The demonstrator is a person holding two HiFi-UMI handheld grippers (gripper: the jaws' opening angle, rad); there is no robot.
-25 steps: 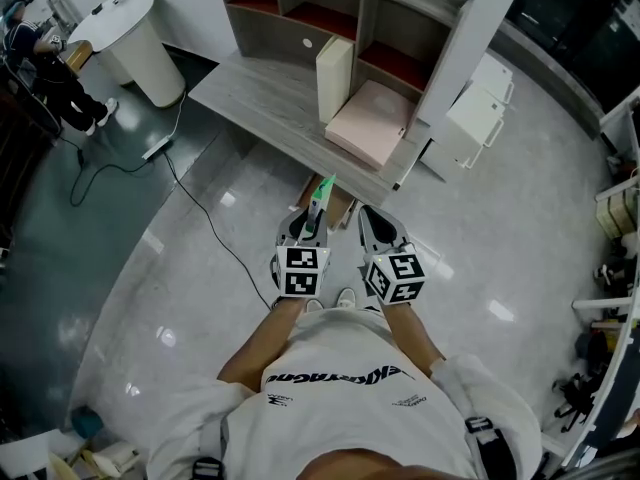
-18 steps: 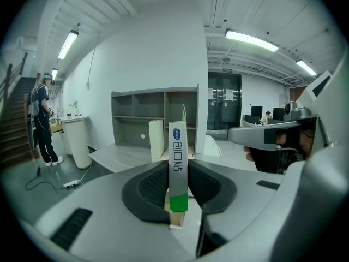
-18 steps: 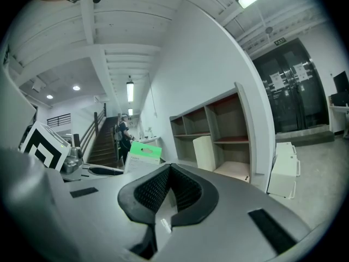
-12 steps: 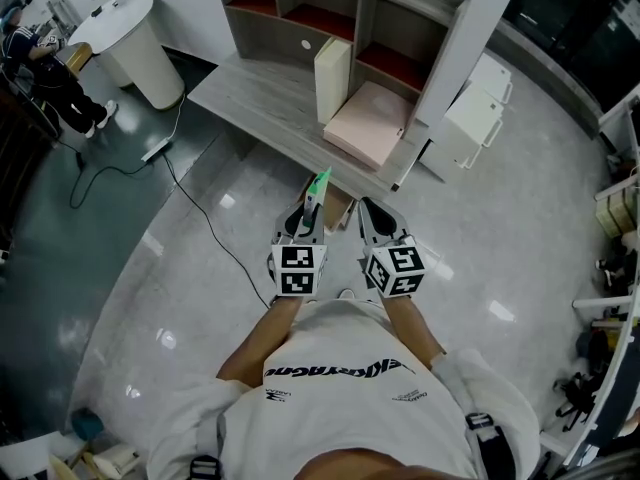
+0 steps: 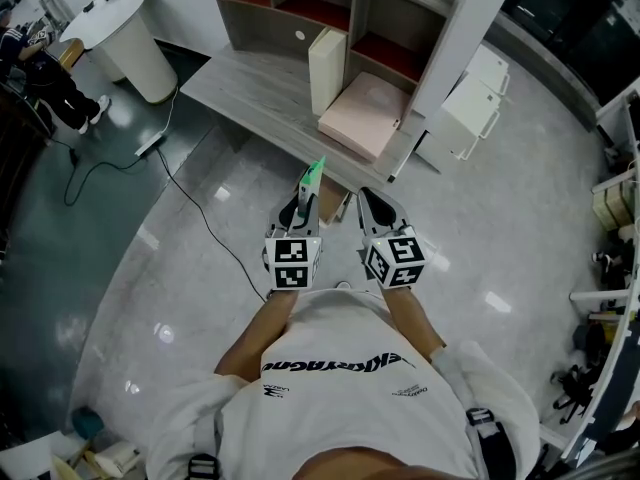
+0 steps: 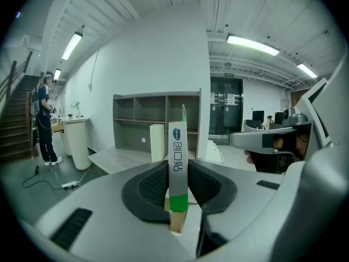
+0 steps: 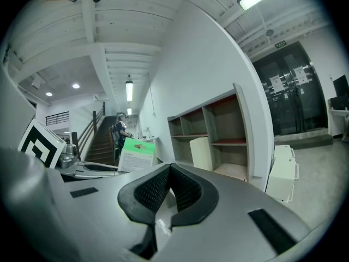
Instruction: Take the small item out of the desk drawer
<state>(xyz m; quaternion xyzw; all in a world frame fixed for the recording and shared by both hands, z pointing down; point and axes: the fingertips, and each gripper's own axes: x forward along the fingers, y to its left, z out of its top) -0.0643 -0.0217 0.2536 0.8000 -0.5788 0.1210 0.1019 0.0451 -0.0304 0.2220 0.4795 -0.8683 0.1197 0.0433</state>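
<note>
The left tool [image 5: 305, 201] pinches a slim box [image 6: 178, 165], the right tool [image 7: 170, 174] pressed together. A pink box [image 5: 365, 116] occupies the worktop [image 5: 250, 88].

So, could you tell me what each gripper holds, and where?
The left gripper clamps a slim box by its lower half; the right gripper holds nothing.

White lettered T-shirt [image 5: 340, 388], grey left tongs [image 5: 303, 208], right tongs [image 5: 372, 206], marker cubes [image 5: 292, 262]
</note>
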